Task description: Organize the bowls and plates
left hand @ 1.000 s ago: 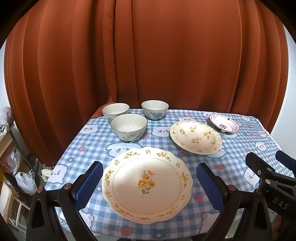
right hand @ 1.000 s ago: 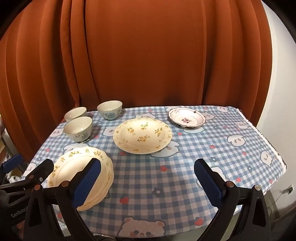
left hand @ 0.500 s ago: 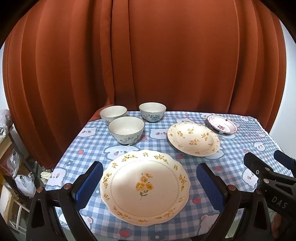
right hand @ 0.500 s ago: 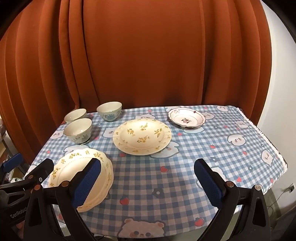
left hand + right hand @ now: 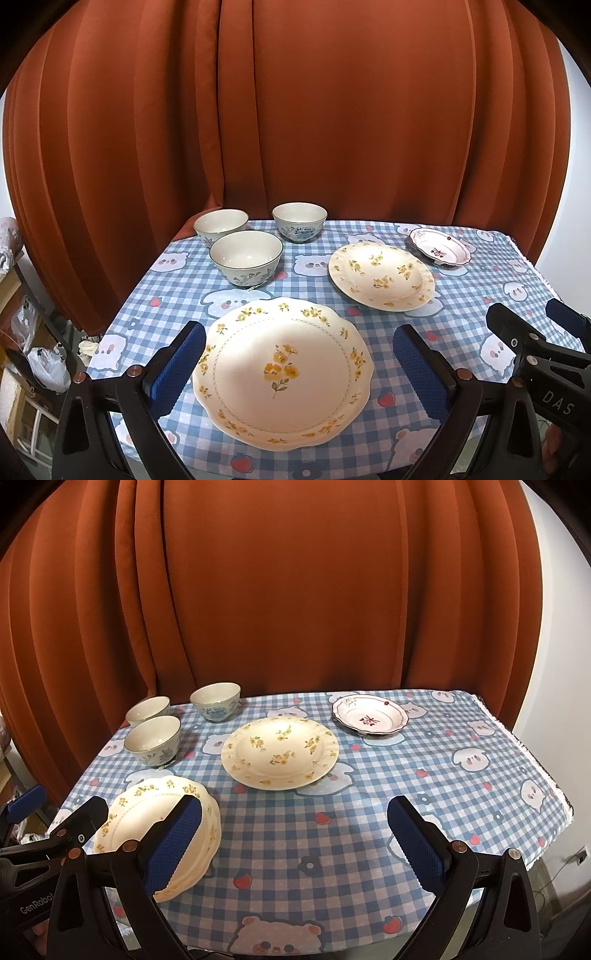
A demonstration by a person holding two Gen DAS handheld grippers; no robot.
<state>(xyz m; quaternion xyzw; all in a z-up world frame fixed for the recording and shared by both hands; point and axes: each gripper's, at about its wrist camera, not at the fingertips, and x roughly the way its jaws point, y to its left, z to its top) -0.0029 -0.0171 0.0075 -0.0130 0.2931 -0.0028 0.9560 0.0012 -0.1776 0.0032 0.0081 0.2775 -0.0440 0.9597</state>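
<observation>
Three bowls [image 5: 246, 257] clustered far left; three floral plates [image 5: 282, 371] lie separately, upright

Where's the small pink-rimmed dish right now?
The small pink-rimmed dish sits at the table's far right in both views, just behind and right of the deep yellow-flowered plate, apart from it.

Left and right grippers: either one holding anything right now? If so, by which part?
Nothing is held. The left gripper is open, its fingers either side of the big flowered plate without touching it. The right gripper is open over bare tablecloth.
</observation>
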